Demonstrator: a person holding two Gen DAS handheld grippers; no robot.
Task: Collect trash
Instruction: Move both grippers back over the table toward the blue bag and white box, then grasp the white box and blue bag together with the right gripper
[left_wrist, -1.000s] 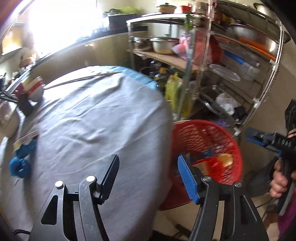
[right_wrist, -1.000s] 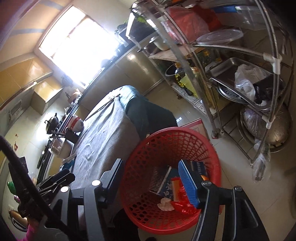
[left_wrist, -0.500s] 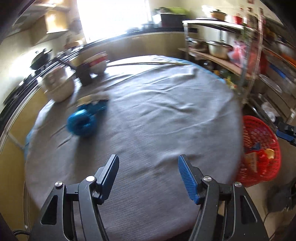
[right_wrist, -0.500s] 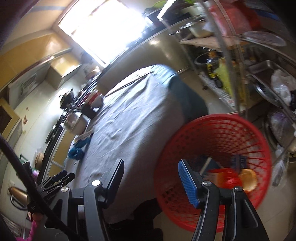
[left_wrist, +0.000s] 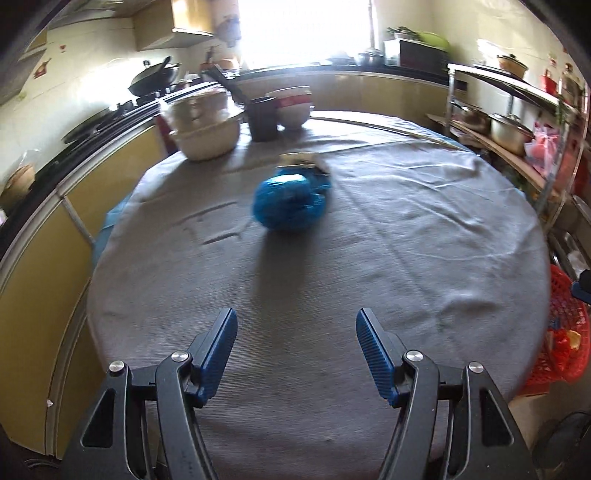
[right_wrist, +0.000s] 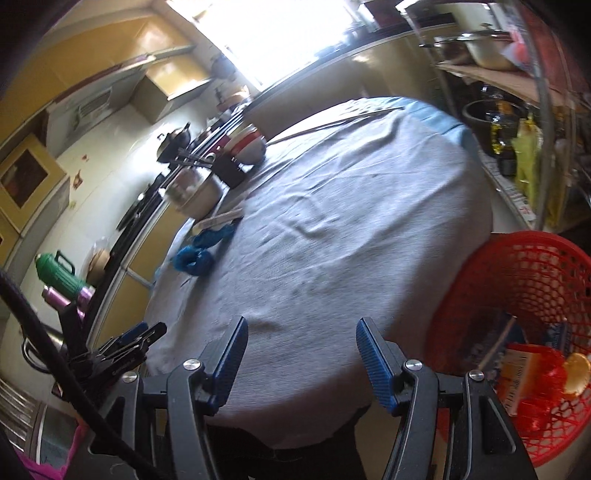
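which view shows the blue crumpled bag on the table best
The left wrist view: the blue crumpled bag sits near centre, large and unobstructed, straight ahead of the open left hand-held gripper. In the right wrist view it is small, off at the table's far left edge.

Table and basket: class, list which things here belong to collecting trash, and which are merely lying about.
Part of the job:
- crumpled blue bag
- red basket holding trash
- left gripper, open
- right gripper, open

Just lying about:
- bowls
- metal basin
- dark cup
- green flask
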